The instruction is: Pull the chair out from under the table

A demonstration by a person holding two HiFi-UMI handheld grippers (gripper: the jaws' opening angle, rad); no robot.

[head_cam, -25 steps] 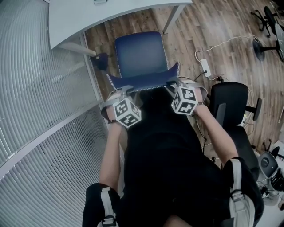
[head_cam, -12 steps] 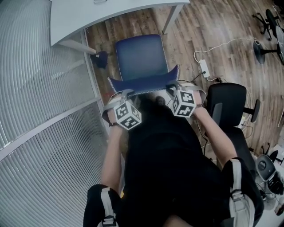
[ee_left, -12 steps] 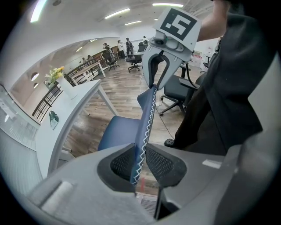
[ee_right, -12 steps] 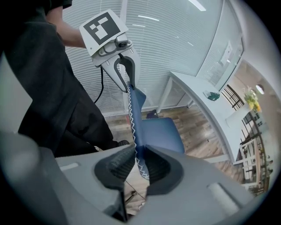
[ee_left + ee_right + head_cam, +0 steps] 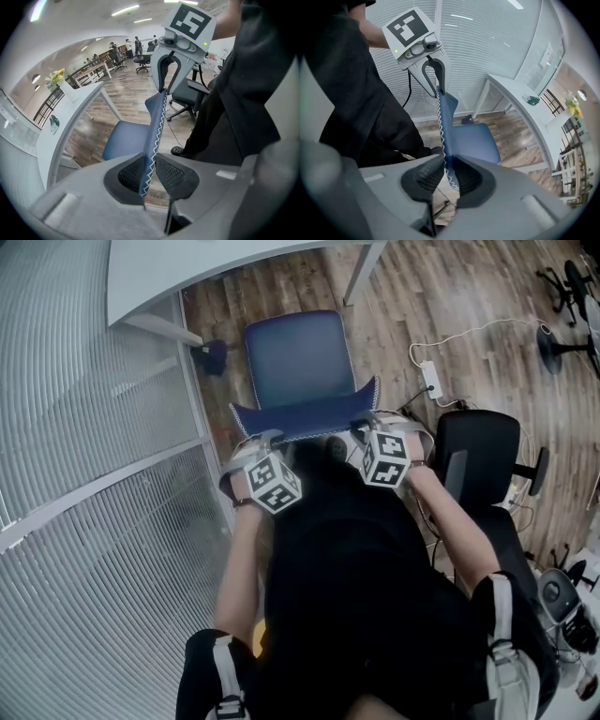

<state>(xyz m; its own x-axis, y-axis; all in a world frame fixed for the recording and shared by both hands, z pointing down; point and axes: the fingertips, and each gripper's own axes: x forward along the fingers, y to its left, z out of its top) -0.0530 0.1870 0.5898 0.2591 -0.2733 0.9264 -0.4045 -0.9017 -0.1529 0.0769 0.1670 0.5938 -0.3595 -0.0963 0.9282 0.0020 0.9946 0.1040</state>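
A blue chair, seat (image 5: 298, 354) and thin backrest (image 5: 305, 415) with white zigzag stitching, stands on the wood floor just clear of the white table (image 5: 169, 273). My left gripper (image 5: 262, 437) is shut on the left end of the backrest's top edge, and my right gripper (image 5: 364, 427) is shut on its right end. In the left gripper view the pads (image 5: 171, 174) pinch the stitched backrest (image 5: 157, 126), with the seat (image 5: 125, 140) below and the right gripper (image 5: 165, 70) beyond. The right gripper view shows its pads (image 5: 426, 177) clamping the backrest (image 5: 444, 117) too.
A black office chair (image 5: 480, 465) stands close on the right. A power strip (image 5: 433, 381) with a white cable lies on the floor. A glass wall with blinds (image 5: 94, 484) runs along the left. A small dark object (image 5: 211, 356) sits by the table leg (image 5: 155, 329).
The chair has come back toward the person with both grippers still clamped on its backrest. The gap between the seat and the table edge has grown.
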